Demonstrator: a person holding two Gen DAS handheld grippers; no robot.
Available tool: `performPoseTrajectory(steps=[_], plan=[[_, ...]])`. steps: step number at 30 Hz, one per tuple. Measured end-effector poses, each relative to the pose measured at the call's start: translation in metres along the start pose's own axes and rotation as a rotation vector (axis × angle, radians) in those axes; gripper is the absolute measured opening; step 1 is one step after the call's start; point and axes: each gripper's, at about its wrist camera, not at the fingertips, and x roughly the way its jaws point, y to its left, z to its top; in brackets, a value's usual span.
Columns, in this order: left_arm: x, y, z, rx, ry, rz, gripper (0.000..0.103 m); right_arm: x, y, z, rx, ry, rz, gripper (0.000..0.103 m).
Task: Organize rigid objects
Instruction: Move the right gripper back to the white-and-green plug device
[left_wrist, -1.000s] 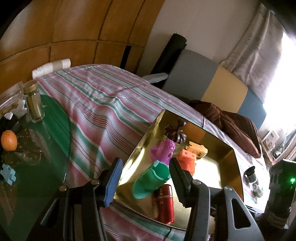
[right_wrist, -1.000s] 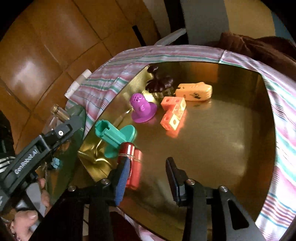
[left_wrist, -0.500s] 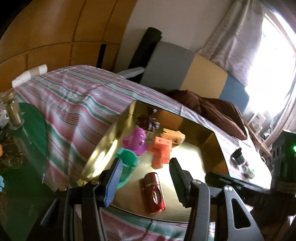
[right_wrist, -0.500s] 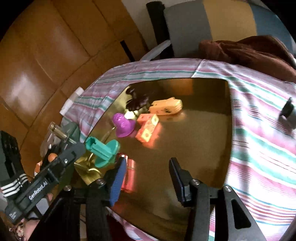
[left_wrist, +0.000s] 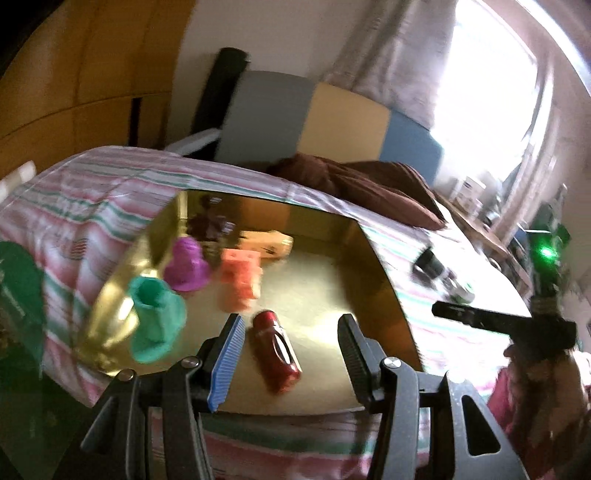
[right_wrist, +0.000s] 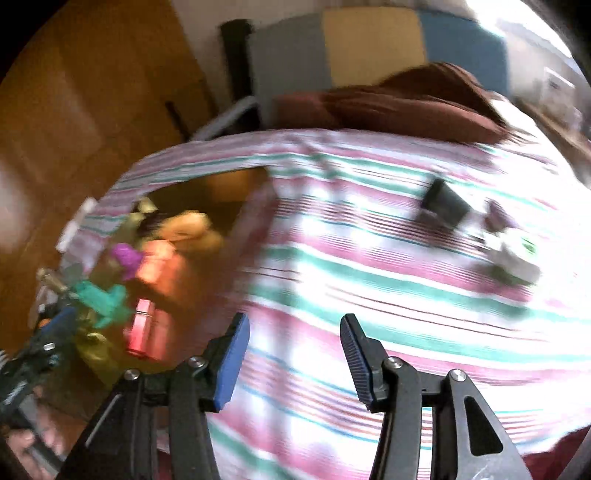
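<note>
A gold tray lies on a striped cloth. In it are a red cylinder, a teal piece, a purple piece, an orange block, a yellow-orange piece and a dark cluster. My left gripper is open and empty, just above the tray's near edge by the red cylinder. My right gripper is open and empty over the striped cloth, right of the tray. A dark cylinder and small white and green objects lie on the cloth ahead of it. The right wrist view is blurred.
A brown blanket lies at the far edge of the cloth. A green glass surface is at the left. Grey, yellow and blue cushions stand behind. The right gripper's body shows at the right in the left wrist view.
Both grippers have swung to the right. The right gripper has left the tray and is now over the striped cloth. The left gripper has moved in front of the red cylinder.
</note>
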Motion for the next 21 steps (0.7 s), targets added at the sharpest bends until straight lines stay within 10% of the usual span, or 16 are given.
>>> performPoseTrajectory(steps=[11, 21], plan=[[0.008, -0.055, -0.017, 0.112, 0.056, -0.109, 0.053, -0.014, -0.137, 0.031, 0.027, -0.022, -0.266, 0.061], [0.008, -0.071, -0.023, 0.154, 0.084, -0.066, 0.053, 0.021, -0.188, 0.056, 0.095, -0.047, -0.171, 0.061]])
